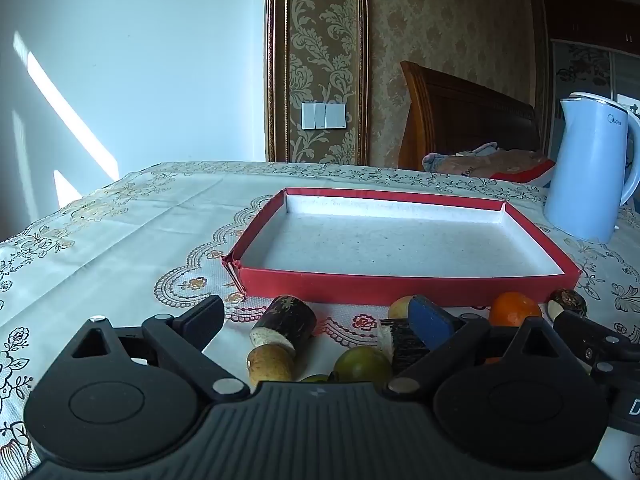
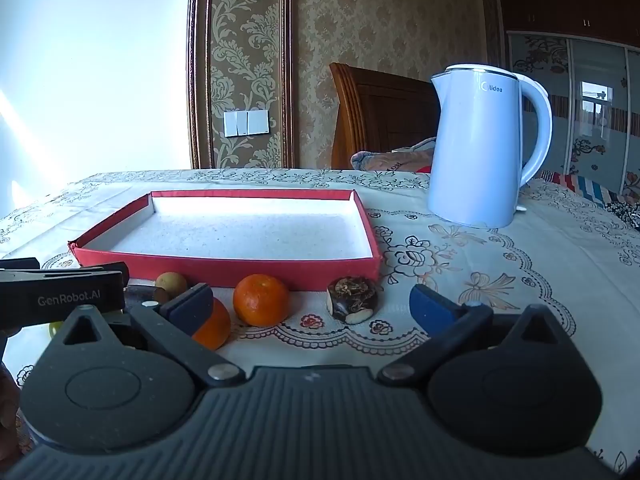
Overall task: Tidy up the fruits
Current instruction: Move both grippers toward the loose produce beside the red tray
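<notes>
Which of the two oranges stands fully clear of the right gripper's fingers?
The right-hand orange, whole in view; the other orange sits half hidden behind a finger.

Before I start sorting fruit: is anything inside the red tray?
No. The red tray shows only its bare white floor; the near wall hides a thin strip along it.

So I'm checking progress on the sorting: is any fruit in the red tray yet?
No, the red tray shows only its bare white floor, while the oranges and other fruit sit on the tablecloth in front of it.
</notes>
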